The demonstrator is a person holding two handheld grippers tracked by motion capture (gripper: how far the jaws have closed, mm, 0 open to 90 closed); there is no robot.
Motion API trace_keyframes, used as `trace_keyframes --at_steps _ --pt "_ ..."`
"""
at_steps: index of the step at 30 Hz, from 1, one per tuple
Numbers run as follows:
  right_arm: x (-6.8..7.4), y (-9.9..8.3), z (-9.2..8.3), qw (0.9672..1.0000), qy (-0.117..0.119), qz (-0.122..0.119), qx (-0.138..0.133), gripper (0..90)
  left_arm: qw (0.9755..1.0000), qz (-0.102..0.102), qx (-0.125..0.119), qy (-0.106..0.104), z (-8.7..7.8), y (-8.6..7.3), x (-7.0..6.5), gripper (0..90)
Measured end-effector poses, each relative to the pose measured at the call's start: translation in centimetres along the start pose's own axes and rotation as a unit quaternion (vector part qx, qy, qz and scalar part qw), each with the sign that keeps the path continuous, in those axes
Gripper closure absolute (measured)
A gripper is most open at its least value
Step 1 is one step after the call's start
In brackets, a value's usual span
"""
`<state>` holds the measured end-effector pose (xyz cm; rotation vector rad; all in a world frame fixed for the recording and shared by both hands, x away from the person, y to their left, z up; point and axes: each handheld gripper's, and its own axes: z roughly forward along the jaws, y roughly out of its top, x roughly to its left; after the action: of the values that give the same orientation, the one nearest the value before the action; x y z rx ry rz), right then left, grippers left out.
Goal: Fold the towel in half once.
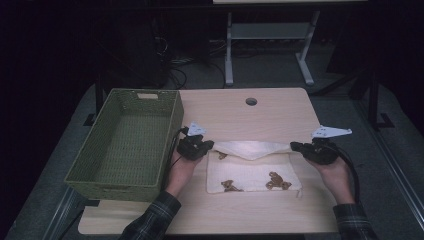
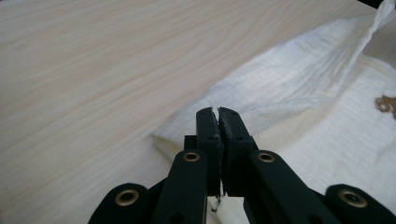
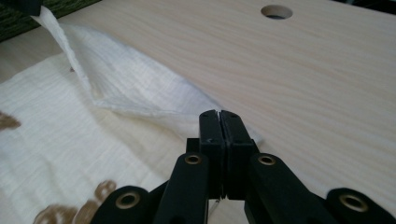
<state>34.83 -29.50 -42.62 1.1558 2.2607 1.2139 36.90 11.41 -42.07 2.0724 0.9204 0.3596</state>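
Both tongs — left (image 1: 206,145) and right (image 1: 296,147) — are clenched on the cloth (image 1: 252,175), folding its far edge toward the person. Next, I'd judge — lay the edges even on the counter (image 1: 270,112), then let go.

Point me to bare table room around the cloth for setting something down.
Free: the far strip of the table between the cloth and the round hole, and the near edge in front of the cloth. Crowded: the left side, where the basket sits beside the left gripper; the right gripper pinches the cloth's other corner.
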Motion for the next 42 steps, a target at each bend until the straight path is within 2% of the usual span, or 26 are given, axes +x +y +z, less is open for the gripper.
trace_keyframes --at_steps 7,16,17,19,28,32,42 --pt "0.7 -1.7 -0.9 0.9999 0.003 0.003 0.013 88.6 0.9999 0.010 0.002 0.002 -1.2 -0.8 -0.8 87.7" --pt "1.2 -3.7 -2.3 0.9997 0.006 0.006 0.022 88.6 0.9997 0.010 0.012 -0.017 -2.4 -2.0 -2.0 87.7" --pt "1.2 -3.9 -2.3 0.9997 0.006 0.006 0.024 88.6 0.9996 0.015 0.015 -0.019 -2.5 -2.2 -2.1 87.7" --pt "1.3 -4.1 -2.2 0.9995 0.007 0.006 0.030 88.6 0.9993 0.024 0.020 -0.020 -2.6 -2.6 -2.5 87.7" --pt "1.9 -4.7 -2.7 0.9994 0.007 -0.001 0.033 88.3 0.9982 0.033 0.037 -0.034 -3.3 -3.7 -3.7 87.7" --pt "2.2 -5.2 -3.1 0.9993 0.009 -0.004 0.036 88.3 0.9980 0.042 0.038 -0.029 -3.5 -4.1 -4.4 87.7" --pt "3.1 -6.3 -4.0 0.9989 0.021 -0.004 0.041 88.3 0.9959 0.056 0.064 -0.032 -4.1 -5.2 -5.3 87.7"
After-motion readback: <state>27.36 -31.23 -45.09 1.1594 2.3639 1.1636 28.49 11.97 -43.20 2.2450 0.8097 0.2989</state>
